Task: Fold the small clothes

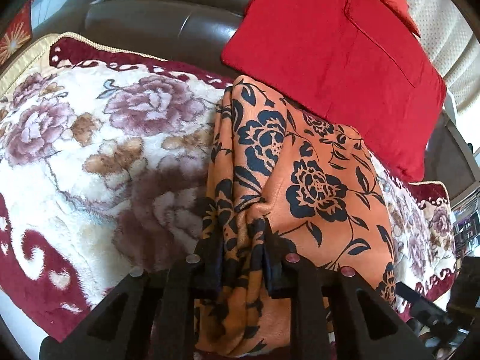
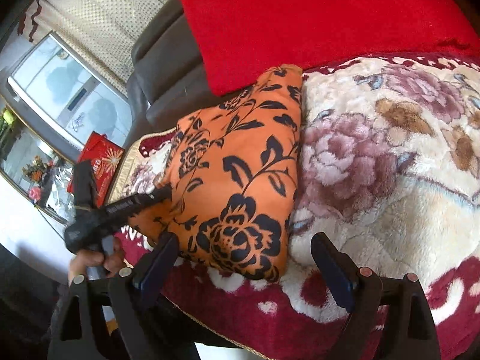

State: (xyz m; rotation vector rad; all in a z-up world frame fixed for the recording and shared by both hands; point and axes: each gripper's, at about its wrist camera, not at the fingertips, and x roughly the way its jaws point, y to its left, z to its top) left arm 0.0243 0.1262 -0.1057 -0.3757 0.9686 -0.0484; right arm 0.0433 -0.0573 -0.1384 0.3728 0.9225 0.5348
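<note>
An orange garment with black flowers (image 1: 315, 162) lies folded on a plush floral blanket (image 1: 90, 150). My left gripper (image 1: 237, 228) is shut on a bunched edge of the garment, and the cloth is pinched between its black fingers (image 1: 210, 240). From the right wrist, the same garment (image 2: 240, 165) shows with the left gripper (image 2: 159, 195) clamped on its left edge. A hand (image 2: 96, 258) holds that gripper's handle. My right gripper (image 2: 246, 252) stands open just over the garment's near edge, its fingers either side of the corner and nothing pressed between them.
A red cushion (image 1: 336, 60) leans on the dark leather sofa back (image 1: 156, 21), touching the garment's far end. The floral blanket (image 2: 390, 165) covers the seat. A red box (image 2: 102, 162) and a glass-topped table (image 2: 39, 165) stand past the sofa's end.
</note>
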